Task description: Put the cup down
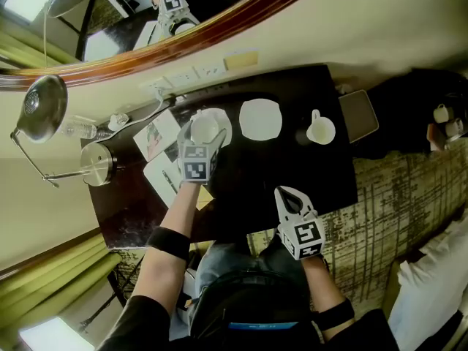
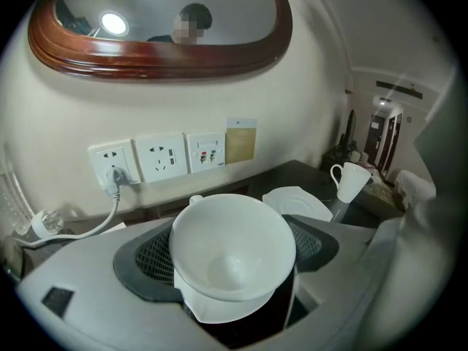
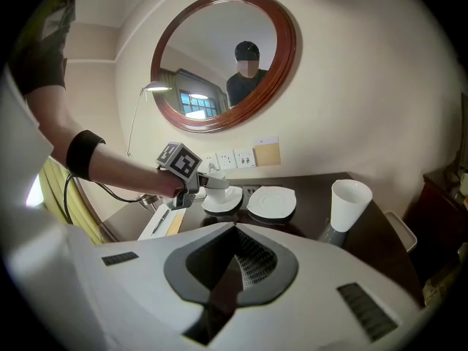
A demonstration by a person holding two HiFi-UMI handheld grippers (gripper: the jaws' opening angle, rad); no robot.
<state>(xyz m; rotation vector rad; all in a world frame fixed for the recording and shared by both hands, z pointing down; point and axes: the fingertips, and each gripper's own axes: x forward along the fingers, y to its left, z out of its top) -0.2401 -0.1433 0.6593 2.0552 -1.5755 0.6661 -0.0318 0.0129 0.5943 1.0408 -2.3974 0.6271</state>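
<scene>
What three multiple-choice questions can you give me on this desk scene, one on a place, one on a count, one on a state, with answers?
1. Where is the empty saucer?
A) between the two cups
B) on a shelf
C) on a chair
2. How many white cups stand on the table?
A) one
B) two
C) four
3. How is the right hand-held gripper?
A) wide open
B) gripping a saucer
C) shut, empty

Answers: 1 A, a cup stands on either side of it; 2 B, only those two show; 3 C, its jaws meet with nothing between them.
</scene>
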